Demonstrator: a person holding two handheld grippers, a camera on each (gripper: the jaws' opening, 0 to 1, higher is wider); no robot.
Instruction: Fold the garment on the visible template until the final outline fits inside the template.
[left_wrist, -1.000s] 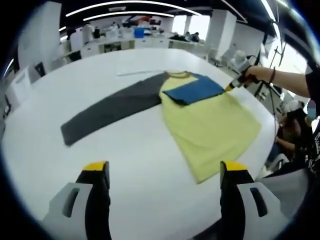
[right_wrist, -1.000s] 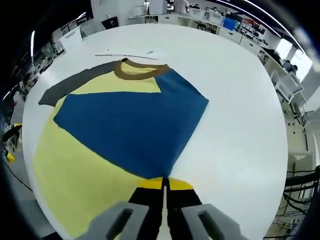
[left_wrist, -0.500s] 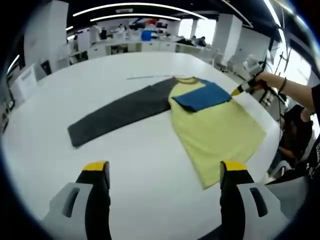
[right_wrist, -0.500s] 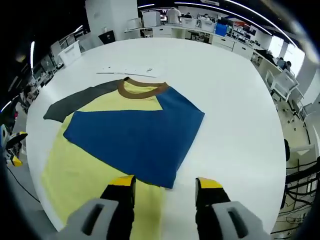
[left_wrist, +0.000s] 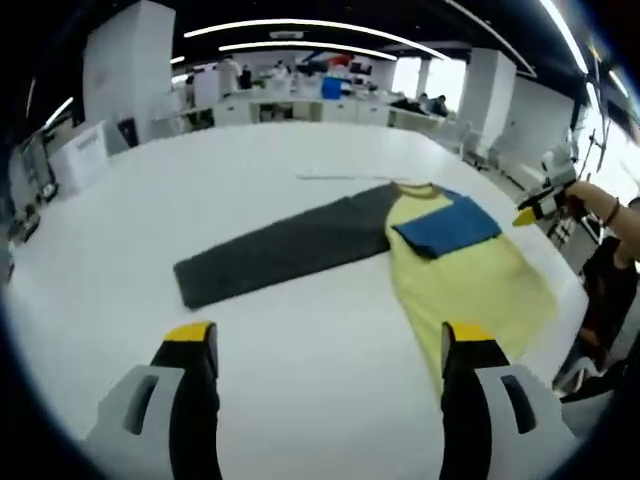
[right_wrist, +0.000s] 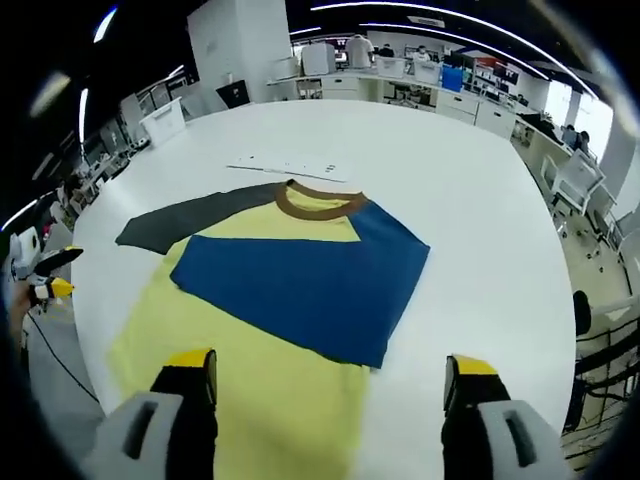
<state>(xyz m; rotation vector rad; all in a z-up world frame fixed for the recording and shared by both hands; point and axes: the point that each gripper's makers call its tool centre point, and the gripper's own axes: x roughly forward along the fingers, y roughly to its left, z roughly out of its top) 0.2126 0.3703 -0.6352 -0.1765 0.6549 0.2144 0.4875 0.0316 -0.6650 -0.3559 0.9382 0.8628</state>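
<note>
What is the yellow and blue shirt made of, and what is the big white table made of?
The shirt looks like soft, matte knit cloth, probably cotton: it lies limp and flat, its blue sleeve folded over without springing back, and the brown collar looks ribbed. The table looks hard and smooth, perhaps laminate or painted board: its white top has a faint sheen under the ceiling lights. Neither can be told for sure.

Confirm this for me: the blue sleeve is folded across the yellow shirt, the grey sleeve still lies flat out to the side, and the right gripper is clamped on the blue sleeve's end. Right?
Not quite. The right gripper is open, its jaws spread wide and clear of the cloth, as the right gripper view shows. The rest holds: the blue sleeve lies folded across the yellow shirt, and the grey sleeve lies flat out to the side.
</note>
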